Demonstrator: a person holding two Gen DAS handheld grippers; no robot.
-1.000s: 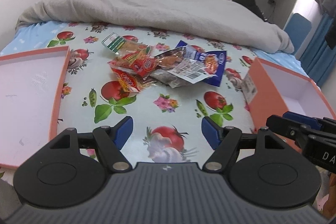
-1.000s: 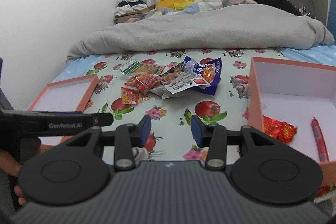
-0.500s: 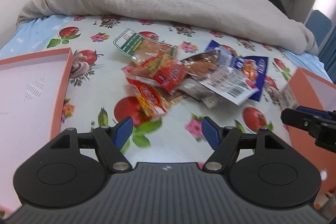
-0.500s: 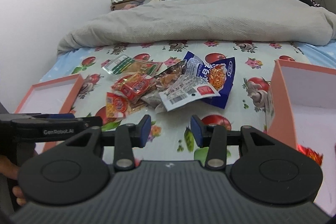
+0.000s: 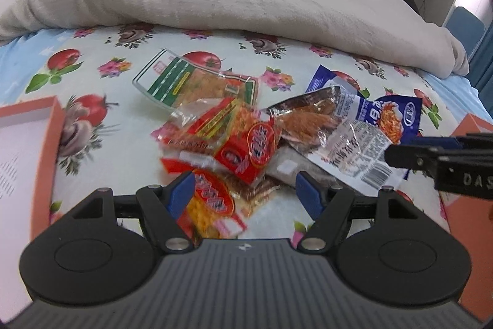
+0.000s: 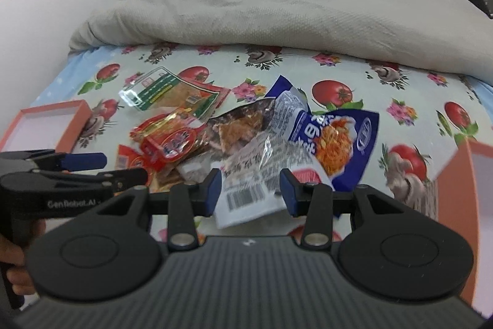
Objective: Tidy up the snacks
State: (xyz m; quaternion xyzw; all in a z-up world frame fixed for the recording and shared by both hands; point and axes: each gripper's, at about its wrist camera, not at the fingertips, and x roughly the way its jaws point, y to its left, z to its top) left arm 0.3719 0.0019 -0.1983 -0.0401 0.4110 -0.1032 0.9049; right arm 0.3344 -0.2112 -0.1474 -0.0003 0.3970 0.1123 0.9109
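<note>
- We see a heap of snack packets [image 5: 262, 141] lying on the tomato-print bedsheet [image 5: 92, 76], in front of the grey duvet [image 5: 234, 2]
- Our left gripper [image 5: 245, 195] hangs over the near edge of the heap with its jaws wide apart and nothing pinched; a red-and-yellow packet [image 5: 212, 202] lies under its left finger
- Our right gripper [image 6: 249, 193] has its jaws partly apart over the clear barcode packet [image 6: 252, 174], whose near end shows between the blue pads; we cannot see the pads pressing on it
- A blue noodle packet [image 6: 336, 141] and a green-striped packet [image 6: 166, 93] sit at the heap's far side
- An orange box lid [image 5: 52, 144] lies left of the heap; an orange box [image 6: 453, 190] stands to its right
</note>
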